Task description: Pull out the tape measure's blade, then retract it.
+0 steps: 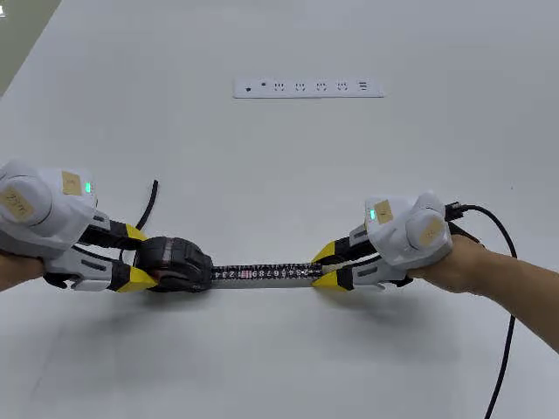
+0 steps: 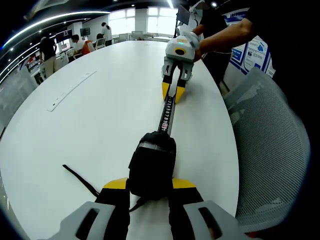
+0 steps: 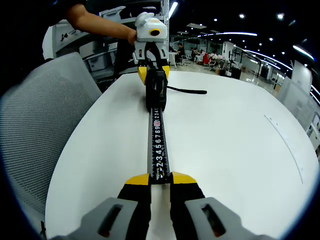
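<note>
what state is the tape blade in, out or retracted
Out: the numbered blade spans the gap from the black case held in the left tongs to the right tongs pinching its tip.

Around the blade the table lies open; power strip well beyond.

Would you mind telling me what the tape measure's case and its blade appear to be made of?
Case: probably rubber-coated plastic, matte black with dull highlights and rounded moulded edges. Blade: likely thin coated steel, dark and smooth with printed white numerals, running straight and rigid; the metal itself cannot be confirmed.
</note>
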Motion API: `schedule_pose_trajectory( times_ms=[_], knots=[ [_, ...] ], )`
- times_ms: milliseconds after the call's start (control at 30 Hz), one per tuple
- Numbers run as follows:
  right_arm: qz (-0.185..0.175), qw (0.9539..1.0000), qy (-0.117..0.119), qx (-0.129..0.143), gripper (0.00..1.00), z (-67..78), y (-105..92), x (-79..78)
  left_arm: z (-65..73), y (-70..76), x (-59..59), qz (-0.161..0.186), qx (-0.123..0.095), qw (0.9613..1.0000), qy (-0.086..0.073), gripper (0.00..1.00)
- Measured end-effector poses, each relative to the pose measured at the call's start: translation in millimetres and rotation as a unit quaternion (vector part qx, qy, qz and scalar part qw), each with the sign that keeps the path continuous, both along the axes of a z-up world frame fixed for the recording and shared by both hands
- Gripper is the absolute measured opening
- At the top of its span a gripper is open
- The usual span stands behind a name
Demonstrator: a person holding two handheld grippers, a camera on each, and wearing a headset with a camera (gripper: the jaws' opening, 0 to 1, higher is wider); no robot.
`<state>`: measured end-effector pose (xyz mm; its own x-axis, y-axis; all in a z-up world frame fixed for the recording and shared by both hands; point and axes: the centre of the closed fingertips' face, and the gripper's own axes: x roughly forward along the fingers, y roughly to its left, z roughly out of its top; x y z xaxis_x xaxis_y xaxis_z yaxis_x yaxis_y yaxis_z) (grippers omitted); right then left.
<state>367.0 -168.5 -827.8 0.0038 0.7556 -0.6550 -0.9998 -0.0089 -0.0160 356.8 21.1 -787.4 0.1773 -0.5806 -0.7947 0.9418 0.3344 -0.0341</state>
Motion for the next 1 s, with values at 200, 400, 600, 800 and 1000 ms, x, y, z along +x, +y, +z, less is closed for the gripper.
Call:
schedule_pose_trajectory(
  times_ms=[200,400,600,800,1000],
  knots=[
    [-0.003,1.0000,0.001,-0.004,0.11,-0.7,-6.7,0.8,0.1,0.0,-0.1,-0.001,0.001,1.0000,0.000,0.26],
    [-0.003,1.0000,0.001,-0.006,0.11,1.8,-11.0,0.8,-0.1,0.6,0.1,-0.001,0.001,1.0000,0.001,0.26],
    [-0.003,1.0000,0.002,-0.008,0.11,3.2,-14.8,1.2,0.4,0.9,0.3,0.000,0.001,1.0000,0.002,0.26],
    [-0.002,0.9999,0.002,-0.010,0.11,3.8,-17.7,0.7,0.4,1.6,0.3,0.000,0.001,1.0000,0.002,0.26],
    [-0.004,0.9999,0.001,-0.013,0.11,3.4,-23.2,1.0,0.5,1.7,0.1,-0.001,0.001,1.0000,0.002,0.26]
  ],
)
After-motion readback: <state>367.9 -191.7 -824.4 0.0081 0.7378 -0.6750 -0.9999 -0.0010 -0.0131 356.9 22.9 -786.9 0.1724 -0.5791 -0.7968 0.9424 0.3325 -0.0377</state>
